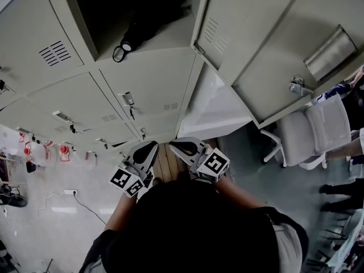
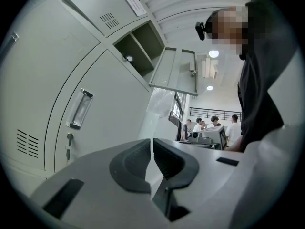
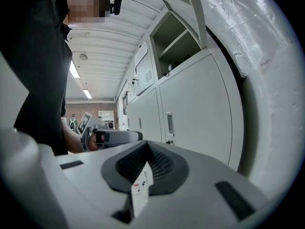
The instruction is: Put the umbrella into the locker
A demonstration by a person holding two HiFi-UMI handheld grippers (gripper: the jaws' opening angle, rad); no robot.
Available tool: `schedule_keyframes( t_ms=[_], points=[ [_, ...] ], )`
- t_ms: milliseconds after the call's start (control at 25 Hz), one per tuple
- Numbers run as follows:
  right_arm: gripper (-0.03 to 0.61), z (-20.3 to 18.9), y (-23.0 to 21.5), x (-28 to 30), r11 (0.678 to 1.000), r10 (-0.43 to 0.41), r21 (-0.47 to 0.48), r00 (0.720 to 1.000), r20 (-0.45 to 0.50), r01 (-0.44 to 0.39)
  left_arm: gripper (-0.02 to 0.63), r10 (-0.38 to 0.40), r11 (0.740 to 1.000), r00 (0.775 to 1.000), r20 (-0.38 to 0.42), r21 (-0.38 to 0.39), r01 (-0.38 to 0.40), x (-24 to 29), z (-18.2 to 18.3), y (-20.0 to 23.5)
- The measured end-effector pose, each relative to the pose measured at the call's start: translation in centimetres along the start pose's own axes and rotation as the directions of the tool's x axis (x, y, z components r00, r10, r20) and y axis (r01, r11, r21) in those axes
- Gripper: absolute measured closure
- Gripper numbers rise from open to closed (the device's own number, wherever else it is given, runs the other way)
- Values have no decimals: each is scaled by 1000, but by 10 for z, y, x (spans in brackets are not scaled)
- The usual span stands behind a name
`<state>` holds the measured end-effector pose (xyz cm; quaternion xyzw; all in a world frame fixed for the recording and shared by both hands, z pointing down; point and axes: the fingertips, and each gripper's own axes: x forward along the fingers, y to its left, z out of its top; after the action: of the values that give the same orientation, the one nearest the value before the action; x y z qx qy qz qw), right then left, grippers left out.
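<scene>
The black folded umbrella [image 1: 135, 34] lies inside the open upper locker compartment [image 1: 91, 10], its strap end at the front edge. The compartment's door [image 1: 267, 44] stands swung wide to the right. Both grippers are held low and close to the person's body, well below that compartment. My left gripper [image 1: 151, 148] is shut with nothing in it; its pads [image 2: 143, 161] meet. My right gripper [image 1: 177, 147] beside it is also shut and empty, with its pads [image 3: 157, 166] together. The open compartment [image 2: 138, 46] shows up and left in the left gripper view.
Closed grey lockers [image 1: 148, 90] with keys in their locks fill the wall. A plastic-wrapped white panel [image 1: 213, 104] leans beside them. A white chair [image 1: 315, 132] stands at the right, with people beyond. A power strip [image 1: 69, 192] and its cable lie on the floor at the left.
</scene>
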<state>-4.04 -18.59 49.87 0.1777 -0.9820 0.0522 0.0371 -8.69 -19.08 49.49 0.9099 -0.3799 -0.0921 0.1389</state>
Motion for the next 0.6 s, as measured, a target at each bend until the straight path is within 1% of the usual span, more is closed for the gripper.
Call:
schedule_keyframes(
  t_ms=[400, 600],
  points=[
    [568, 0, -5, -1, 1000, -6, 13, 1000, 10, 5, 583, -12, 1000, 1000, 0, -1, 12, 3, -1, 0],
    [568, -4, -8, 0, 999, -17, 37, 1000, 17, 17, 583, 13, 1000, 1000, 22, 4, -13, 1, 2, 5]
  ],
)
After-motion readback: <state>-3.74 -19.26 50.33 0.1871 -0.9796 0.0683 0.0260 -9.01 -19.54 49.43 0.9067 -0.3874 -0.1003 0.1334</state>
